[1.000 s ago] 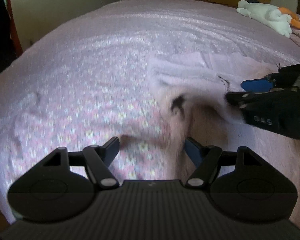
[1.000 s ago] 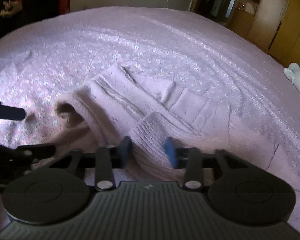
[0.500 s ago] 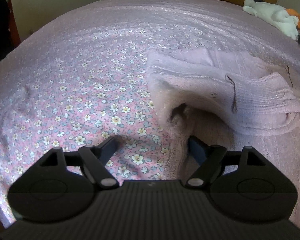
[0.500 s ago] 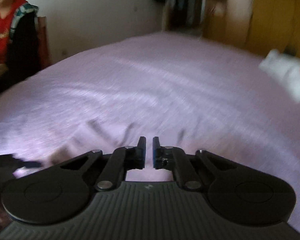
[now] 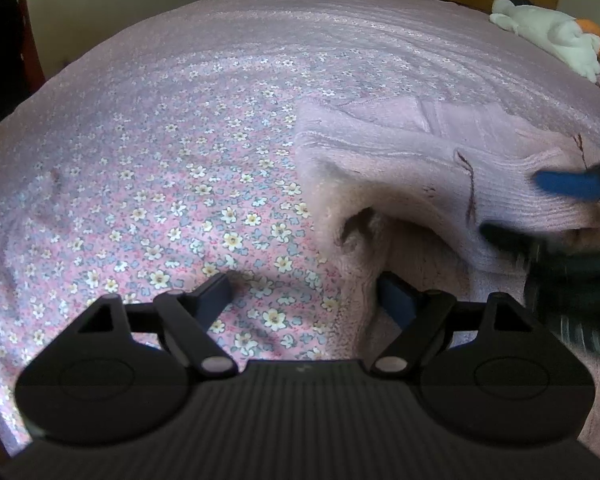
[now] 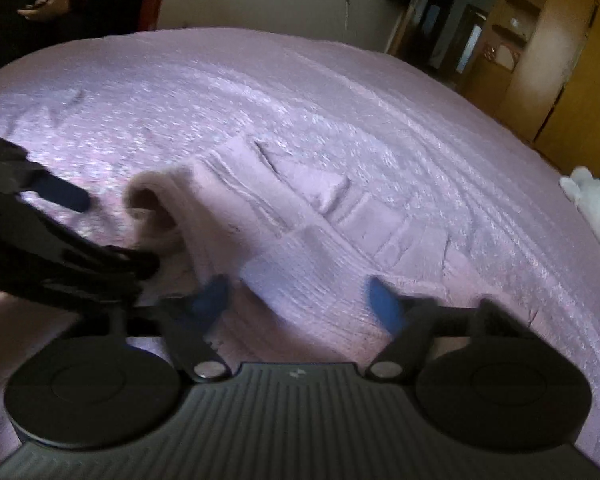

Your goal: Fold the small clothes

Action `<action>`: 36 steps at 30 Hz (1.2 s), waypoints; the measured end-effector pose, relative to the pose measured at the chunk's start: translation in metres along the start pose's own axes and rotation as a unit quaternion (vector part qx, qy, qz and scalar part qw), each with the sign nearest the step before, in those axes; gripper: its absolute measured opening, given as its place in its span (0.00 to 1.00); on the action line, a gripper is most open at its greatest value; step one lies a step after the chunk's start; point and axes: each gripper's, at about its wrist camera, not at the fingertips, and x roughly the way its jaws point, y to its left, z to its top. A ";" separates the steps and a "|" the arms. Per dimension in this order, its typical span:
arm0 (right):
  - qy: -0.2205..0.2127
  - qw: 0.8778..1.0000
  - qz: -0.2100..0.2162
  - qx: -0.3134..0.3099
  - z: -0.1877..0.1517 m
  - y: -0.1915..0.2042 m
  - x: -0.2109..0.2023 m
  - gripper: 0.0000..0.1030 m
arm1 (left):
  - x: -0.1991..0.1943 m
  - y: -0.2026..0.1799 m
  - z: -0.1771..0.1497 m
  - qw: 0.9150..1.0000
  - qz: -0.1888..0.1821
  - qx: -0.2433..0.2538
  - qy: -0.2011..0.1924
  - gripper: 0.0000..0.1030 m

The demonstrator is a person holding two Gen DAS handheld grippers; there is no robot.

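sweater (image 5: 412, 184): pale pink knit, partly folded, laid on the bedspread between both grippers
left gripper (image 5: 306, 294): jaws spread wide, right finger set at the sweater's near edge
right gripper (image 6: 300, 296): jaws spread, ribbed cuff framed between them
bedspread (image 5: 180, 152): floral pink
plush toy (image 5: 548, 36): white, seen far right
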 end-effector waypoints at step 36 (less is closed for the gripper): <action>-0.052 0.905 -0.202 0.371 -0.177 -0.160 -0.088 0.80 | -0.020 0.005 -0.004 1.000 0.019 0.002 -0.003 0.82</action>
